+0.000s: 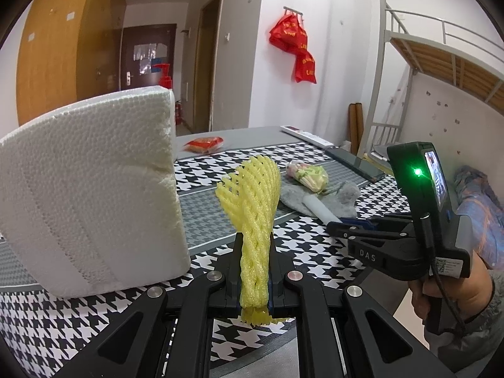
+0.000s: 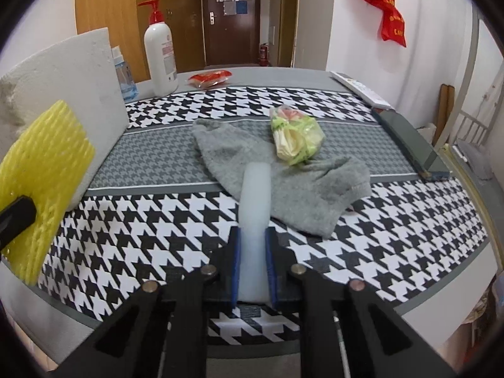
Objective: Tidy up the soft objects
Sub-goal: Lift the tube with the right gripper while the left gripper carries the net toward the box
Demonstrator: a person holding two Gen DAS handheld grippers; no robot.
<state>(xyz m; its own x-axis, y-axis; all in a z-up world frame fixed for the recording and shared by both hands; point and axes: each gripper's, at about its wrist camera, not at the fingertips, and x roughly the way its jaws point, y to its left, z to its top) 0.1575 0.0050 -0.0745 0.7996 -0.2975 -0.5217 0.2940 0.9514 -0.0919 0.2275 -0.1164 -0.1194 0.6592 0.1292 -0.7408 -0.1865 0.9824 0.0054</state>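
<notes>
The right hand-held gripper is clamped on a pale, translucent white foam strip, whose long axis runs straight forward out of the jaws, in line with the fingers, so that its free end lies over the near edge of the grey sock spread on the houndstooth tabletop. That sock, with a small crumpled green-and-yellow plastic bag resting on its far side, lies directly ahead of the right hand and well off to the right of the left one, so the right hand is plainly the nearer to it. The left hand-held gripper is shut on a yellow foam fruit net, pinched at its lower end and standing upright, fanning out into an open mesh above the fingers; just to its left stands a white styrofoam block, near but apparently not touching. The strip looks smooth, soft and slightly bowed; the net looks light and springy, squeezed narrow where the pads hold it.
</notes>
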